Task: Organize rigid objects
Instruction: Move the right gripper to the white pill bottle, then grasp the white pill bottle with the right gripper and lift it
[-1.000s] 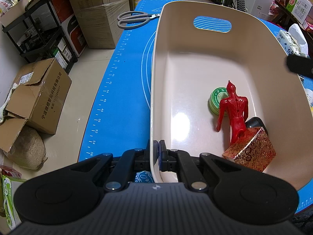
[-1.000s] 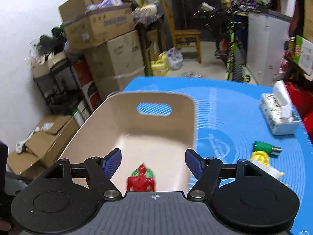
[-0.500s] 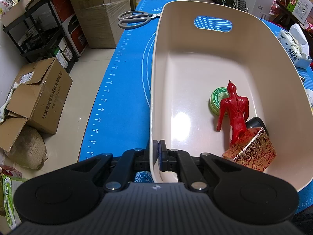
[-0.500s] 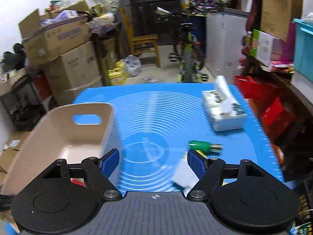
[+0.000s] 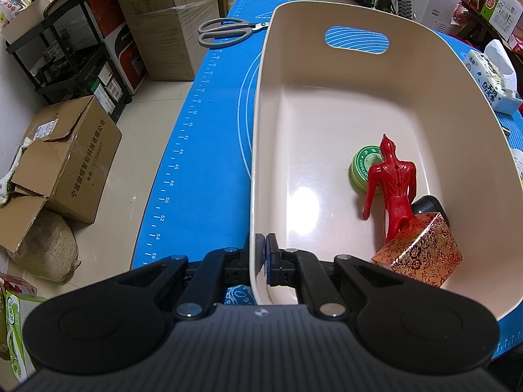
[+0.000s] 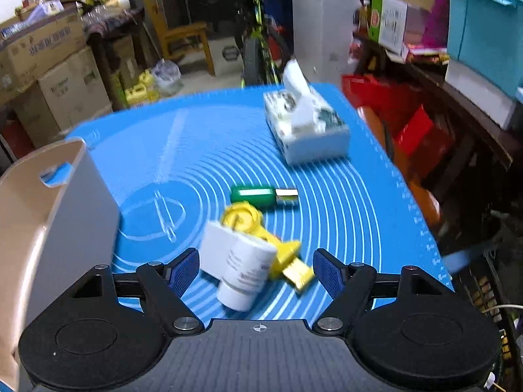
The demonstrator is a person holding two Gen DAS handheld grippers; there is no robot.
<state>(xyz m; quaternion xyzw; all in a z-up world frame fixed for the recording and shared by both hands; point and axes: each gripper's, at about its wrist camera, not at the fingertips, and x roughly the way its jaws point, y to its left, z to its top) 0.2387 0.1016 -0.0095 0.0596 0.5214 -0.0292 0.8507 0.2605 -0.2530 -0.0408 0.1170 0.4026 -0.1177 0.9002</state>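
My left gripper (image 5: pixel 265 258) is shut on the near rim of a beige bin (image 5: pixel 258 150). Inside the bin lie a red figure (image 5: pixel 394 186), a green round tin (image 5: pixel 362 163), a red-and-gold box (image 5: pixel 421 253) and a black object (image 5: pixel 428 205). My right gripper (image 6: pixel 256 268) is open and empty, just above the blue mat (image 6: pixel 343 202). Between its fingers lie a white bottle (image 6: pixel 245 271), a white box (image 6: pixel 214 248) and a yellow toy (image 6: pixel 258 225). A green cylinder (image 6: pixel 258 194) lies beyond them. The bin's outer wall (image 6: pixel 65 215) is at the left.
A tissue pack (image 6: pixel 304 124) stands at the mat's far right and also shows in the left wrist view (image 5: pixel 493 78). Grey scissors (image 5: pixel 225 31) lie on the mat beyond the bin. Cardboard boxes (image 5: pixel 65 153) and a shelf stand on the floor at left.
My right gripper has swung right, from over the bin to over the loose items on the mat, and come down closer to them. My left gripper has kept its hold on the bin.
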